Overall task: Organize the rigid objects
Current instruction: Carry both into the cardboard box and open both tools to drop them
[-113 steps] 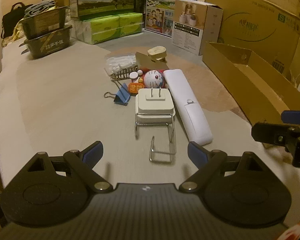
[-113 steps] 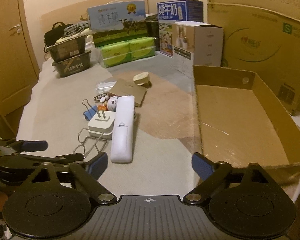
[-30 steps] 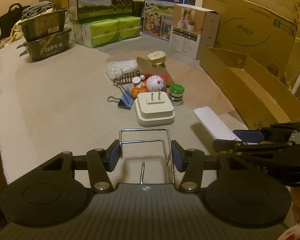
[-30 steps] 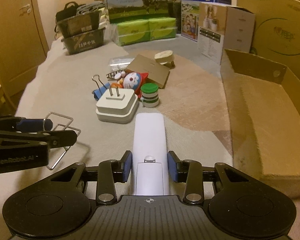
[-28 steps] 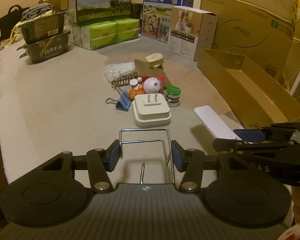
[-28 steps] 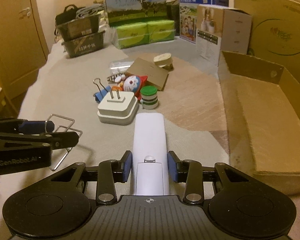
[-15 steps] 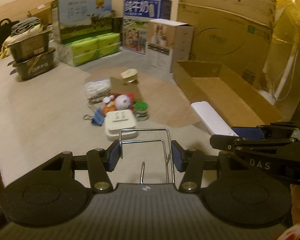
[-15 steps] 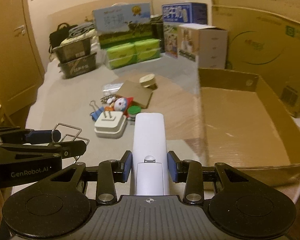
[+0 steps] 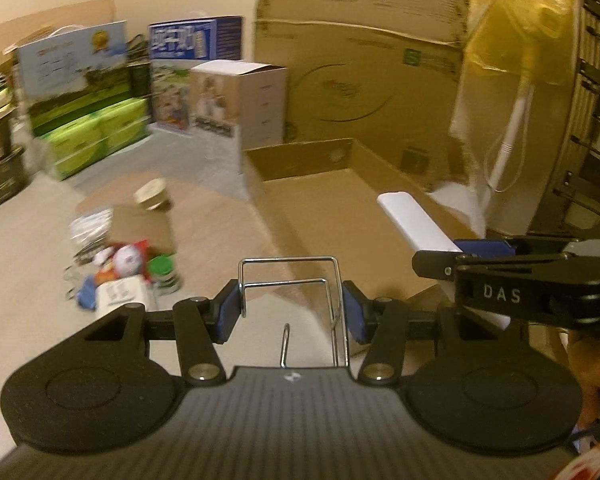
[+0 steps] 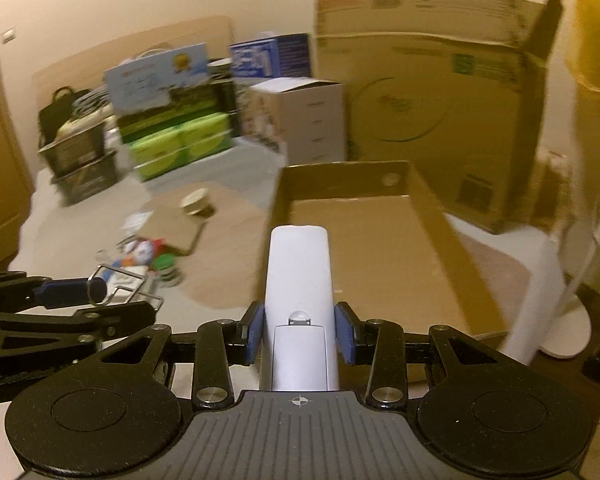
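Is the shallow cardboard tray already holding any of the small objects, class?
No: in the right wrist view the cardboard tray shows only a bare floor, while the white remote sits clamped in the right gripper.

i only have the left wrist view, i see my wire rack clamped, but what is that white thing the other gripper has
Observer: The right wrist view shows a white remote control, back side up, with a battery cover at the near end.
Operator: is it really gripped or just resting there
Observer: The right gripper has both blue pads pressed on the remote's sides, near the battery cover.
Operator: where is it pointing
Observer: Its far end points into the open cardboard tray, whose visible floor looks bare.
Operator: and my rack from that side
Observer: The wire rack sticks out of the left gripper, off the floor, with the pile of small items behind it.
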Motion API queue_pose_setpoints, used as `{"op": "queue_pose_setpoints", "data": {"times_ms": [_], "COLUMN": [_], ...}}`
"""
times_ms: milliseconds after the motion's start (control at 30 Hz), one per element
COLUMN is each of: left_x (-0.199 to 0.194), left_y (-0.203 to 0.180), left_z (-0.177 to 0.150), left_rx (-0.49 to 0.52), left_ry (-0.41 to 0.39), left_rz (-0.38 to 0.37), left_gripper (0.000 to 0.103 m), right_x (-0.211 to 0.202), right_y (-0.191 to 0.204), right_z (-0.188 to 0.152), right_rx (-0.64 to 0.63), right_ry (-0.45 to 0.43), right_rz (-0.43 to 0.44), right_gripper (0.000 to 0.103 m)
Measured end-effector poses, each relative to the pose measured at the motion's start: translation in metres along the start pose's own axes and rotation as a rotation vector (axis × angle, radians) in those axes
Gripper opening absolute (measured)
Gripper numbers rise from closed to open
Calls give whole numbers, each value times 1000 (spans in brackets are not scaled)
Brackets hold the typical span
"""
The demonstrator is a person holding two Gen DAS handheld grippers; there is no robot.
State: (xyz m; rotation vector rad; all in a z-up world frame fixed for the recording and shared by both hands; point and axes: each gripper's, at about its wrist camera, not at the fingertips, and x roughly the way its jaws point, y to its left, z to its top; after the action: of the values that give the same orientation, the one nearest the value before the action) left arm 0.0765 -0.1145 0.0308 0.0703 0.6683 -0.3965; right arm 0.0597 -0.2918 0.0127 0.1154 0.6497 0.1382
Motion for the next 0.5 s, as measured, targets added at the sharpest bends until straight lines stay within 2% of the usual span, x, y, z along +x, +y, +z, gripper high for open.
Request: {"op": "queue_pose_setpoints", "data": {"times_ms": [200,500], "left_x": [28,75], "left_y": [-25,-46], "left_z": [18,36], "left_rx": [36,62], "left_ry": [6,28], "left_rz": [-37,-59], "left_gripper": [50,50], "right_x": [6,32], "right_y": [-39,-84], "right_z": [13,32], "right_rx": [37,88], "right_ry": [-2,20], "right_rz": [-26,-18], "right_gripper": [39,39]}}
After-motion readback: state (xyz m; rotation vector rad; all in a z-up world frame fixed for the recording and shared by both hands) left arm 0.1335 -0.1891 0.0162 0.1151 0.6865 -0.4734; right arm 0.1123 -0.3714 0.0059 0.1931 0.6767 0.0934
